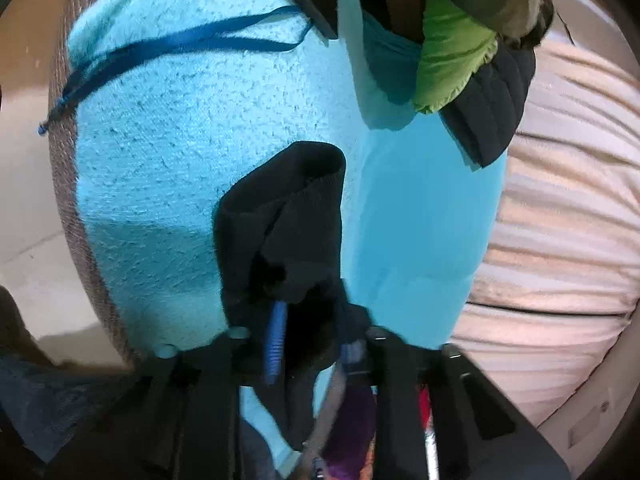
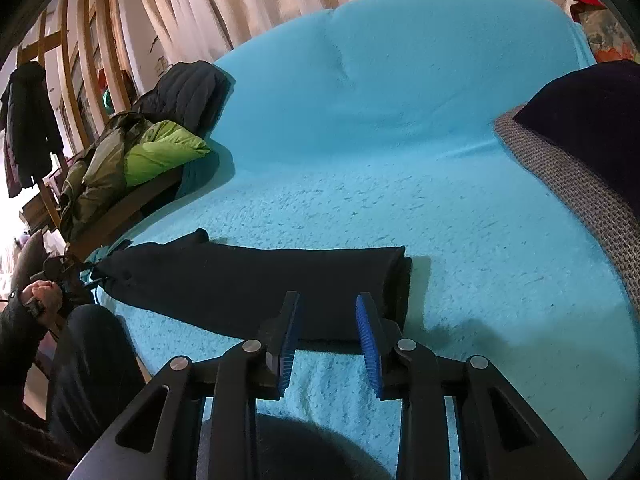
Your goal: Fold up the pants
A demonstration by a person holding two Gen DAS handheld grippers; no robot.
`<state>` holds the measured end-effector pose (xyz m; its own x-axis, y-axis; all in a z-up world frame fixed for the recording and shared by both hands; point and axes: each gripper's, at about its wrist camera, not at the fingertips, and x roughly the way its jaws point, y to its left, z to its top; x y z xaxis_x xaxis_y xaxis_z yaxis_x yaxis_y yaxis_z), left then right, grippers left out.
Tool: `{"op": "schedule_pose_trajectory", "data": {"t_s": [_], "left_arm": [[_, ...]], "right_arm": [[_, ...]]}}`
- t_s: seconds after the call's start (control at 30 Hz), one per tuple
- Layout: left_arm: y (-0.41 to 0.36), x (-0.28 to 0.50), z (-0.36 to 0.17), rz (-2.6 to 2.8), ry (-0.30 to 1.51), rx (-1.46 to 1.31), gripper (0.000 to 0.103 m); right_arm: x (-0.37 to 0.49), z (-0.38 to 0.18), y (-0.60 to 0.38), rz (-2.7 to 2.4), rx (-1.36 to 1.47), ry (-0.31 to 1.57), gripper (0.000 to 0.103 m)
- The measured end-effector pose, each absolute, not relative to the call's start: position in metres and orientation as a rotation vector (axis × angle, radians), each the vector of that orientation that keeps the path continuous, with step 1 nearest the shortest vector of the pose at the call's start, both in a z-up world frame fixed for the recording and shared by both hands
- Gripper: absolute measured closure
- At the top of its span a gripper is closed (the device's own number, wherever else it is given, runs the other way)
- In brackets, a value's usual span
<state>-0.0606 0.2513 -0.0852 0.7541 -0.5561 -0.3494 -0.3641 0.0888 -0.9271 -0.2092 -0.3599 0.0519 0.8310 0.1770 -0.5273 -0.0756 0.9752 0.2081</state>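
Lying folded, one pants point(image 2: 248, 280): left gripper point(image 1: 312, 344) pinches them, right gripper point(image 2: 328, 340) released.

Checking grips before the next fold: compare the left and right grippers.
The left gripper is shut on the black pants; the right gripper is open, with nothing between its pads. The left sits at the pants' end, buried in cloth; the right hovers by their folded end, apart. Both have blue ribbed pads.

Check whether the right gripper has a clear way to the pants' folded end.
Probably yes. The right gripper is open just short of the pants, whose folded end lies flat on the blue blanket with nothing between.
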Motion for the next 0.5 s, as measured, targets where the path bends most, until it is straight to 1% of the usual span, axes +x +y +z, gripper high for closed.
{"op": "schedule_pose_trajectory", "data": {"t_s": [0.1,0.13,0.2,0.23,0.27,0.33,0.37,0.5], "left_arm": [[0.253,-0.062,-0.076,-0.167,0.782,-1.430,0.094],[0.251,-0.060,-0.069,-0.167,0.783,-1.359,0.094],[0.248,-0.058,-0.057,-0.159,0.783,-1.216,0.094],[0.244,-0.055,-0.049,-0.158,0.785,-1.124,0.094],[0.236,-0.052,-0.037,-0.141,0.780,-0.968,0.094],[0.223,-0.047,-0.024,-0.126,0.773,-0.767,0.094],[0.214,-0.045,-0.019,-0.108,0.765,-0.651,0.094],[0.208,-0.040,-0.023,-0.098,0.767,-0.587,0.094]], "right_arm": [[-0.210,0.052,-0.362,0.131,0.203,0.573,0.071],[-0.210,0.052,-0.364,0.132,0.219,0.572,0.070],[-0.211,0.051,-0.369,0.133,0.274,0.573,0.064],[-0.211,0.051,-0.375,0.129,0.324,0.577,0.060],[-0.211,0.051,-0.380,0.126,0.363,0.576,0.055],[-0.211,0.049,-0.396,0.122,0.495,0.584,0.049],[-0.209,0.047,-0.403,0.117,0.551,0.596,0.048],[-0.202,0.027,-0.430,0.192,0.840,0.633,0.049]]}}
